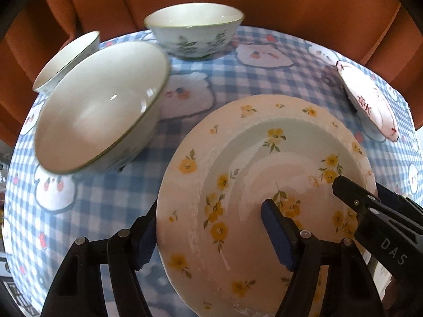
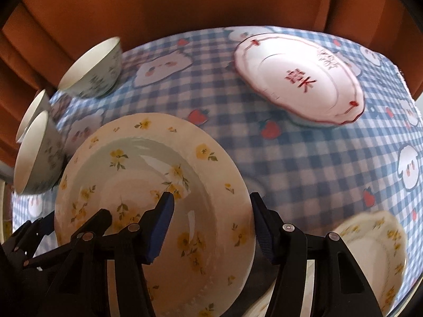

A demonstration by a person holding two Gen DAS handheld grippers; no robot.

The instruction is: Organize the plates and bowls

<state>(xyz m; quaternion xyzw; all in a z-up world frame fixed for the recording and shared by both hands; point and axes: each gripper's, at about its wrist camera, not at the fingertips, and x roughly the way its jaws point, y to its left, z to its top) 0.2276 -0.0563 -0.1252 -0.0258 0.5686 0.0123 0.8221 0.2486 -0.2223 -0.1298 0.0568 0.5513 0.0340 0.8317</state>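
A cream plate with yellow flowers (image 1: 238, 185) is held between both grippers above the checked tablecloth. My left gripper (image 1: 208, 232) is shut on its left rim, one finger under and one on top. My right gripper (image 2: 211, 224) is shut on its right rim, also seen in the right wrist view (image 2: 148, 174); the right gripper's finger (image 1: 370, 206) shows in the left wrist view. Three white bowls with green leaf prints stand at the left: near (image 1: 97, 108), far left (image 1: 66, 60), back (image 1: 195, 29). A white plate with red characters (image 2: 298, 79) lies at the right.
A second yellow-flower plate (image 2: 370, 253) lies at the lower right of the right wrist view. The blue checked cloth (image 1: 238, 79) covers the table. An orange curtain (image 1: 264, 0) hangs behind the table's far edge.
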